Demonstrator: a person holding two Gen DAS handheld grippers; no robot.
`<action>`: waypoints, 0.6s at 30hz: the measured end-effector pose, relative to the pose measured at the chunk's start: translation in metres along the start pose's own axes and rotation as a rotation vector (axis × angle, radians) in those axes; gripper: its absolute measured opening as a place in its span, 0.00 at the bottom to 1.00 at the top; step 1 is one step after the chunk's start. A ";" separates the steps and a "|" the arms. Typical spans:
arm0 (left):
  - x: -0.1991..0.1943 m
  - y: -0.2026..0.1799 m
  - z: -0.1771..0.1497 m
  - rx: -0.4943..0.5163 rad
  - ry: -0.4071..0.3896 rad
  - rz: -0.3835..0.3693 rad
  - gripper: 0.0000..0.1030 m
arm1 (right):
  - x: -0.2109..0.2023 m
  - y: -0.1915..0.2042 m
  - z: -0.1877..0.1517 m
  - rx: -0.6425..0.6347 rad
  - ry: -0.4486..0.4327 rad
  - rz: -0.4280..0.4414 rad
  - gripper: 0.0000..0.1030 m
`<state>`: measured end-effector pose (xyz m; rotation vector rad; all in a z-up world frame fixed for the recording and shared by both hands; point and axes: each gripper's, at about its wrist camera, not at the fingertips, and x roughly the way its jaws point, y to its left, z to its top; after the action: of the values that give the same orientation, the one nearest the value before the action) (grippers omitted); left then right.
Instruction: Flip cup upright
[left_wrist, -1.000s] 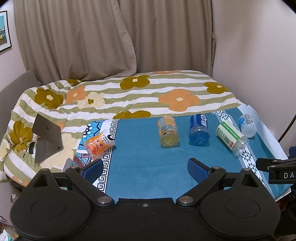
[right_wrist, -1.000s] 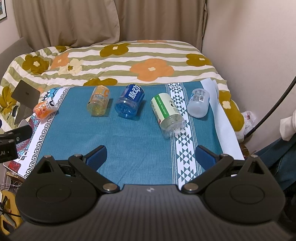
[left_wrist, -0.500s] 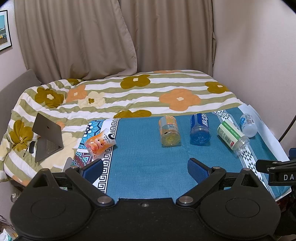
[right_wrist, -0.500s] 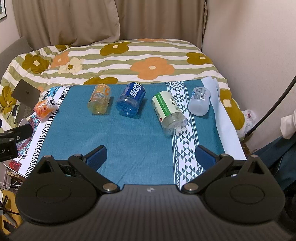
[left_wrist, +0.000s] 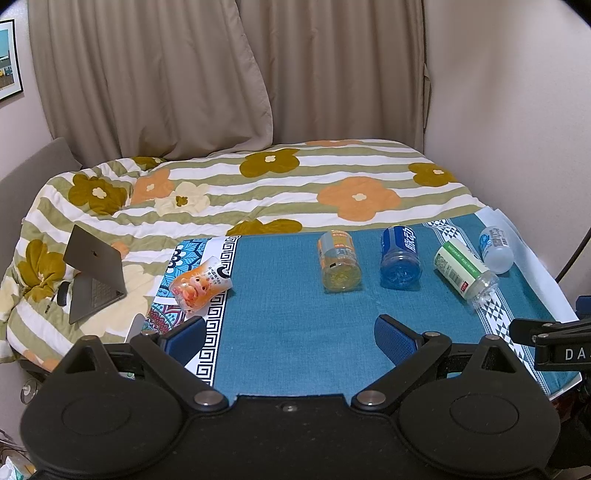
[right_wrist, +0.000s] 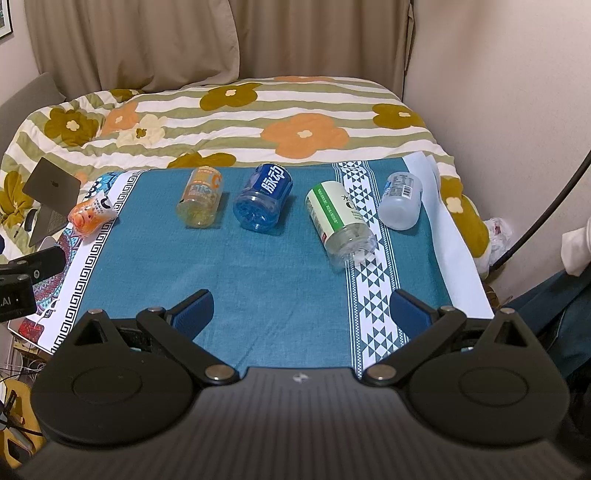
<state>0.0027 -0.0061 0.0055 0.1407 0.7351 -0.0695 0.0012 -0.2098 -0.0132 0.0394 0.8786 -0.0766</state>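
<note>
Blue-padded left gripper (left_wrist: 290, 338) and right gripper (right_wrist: 301, 312) hover agape.

Five cups (left_wrist: 339, 262) lie toppled on the teal cloth (left_wrist: 288, 317).

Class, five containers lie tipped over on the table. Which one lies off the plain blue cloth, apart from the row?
The orange cup with the cartoon print. It lies alone on the patterned border at the left, while the other four lie in a row on the blue cloth.
</note>
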 end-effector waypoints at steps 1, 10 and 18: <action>0.000 0.000 0.000 0.000 0.000 0.000 0.97 | 0.000 0.000 0.000 0.000 0.001 0.000 1.00; 0.002 0.000 0.000 0.007 0.002 0.004 0.97 | 0.001 0.003 -0.002 0.001 0.004 -0.001 1.00; 0.003 0.003 0.000 0.005 0.003 -0.002 0.97 | 0.002 0.005 -0.002 0.001 0.005 -0.002 1.00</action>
<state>0.0053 -0.0031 0.0038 0.1445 0.7377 -0.0728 0.0007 -0.2048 -0.0159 0.0397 0.8834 -0.0787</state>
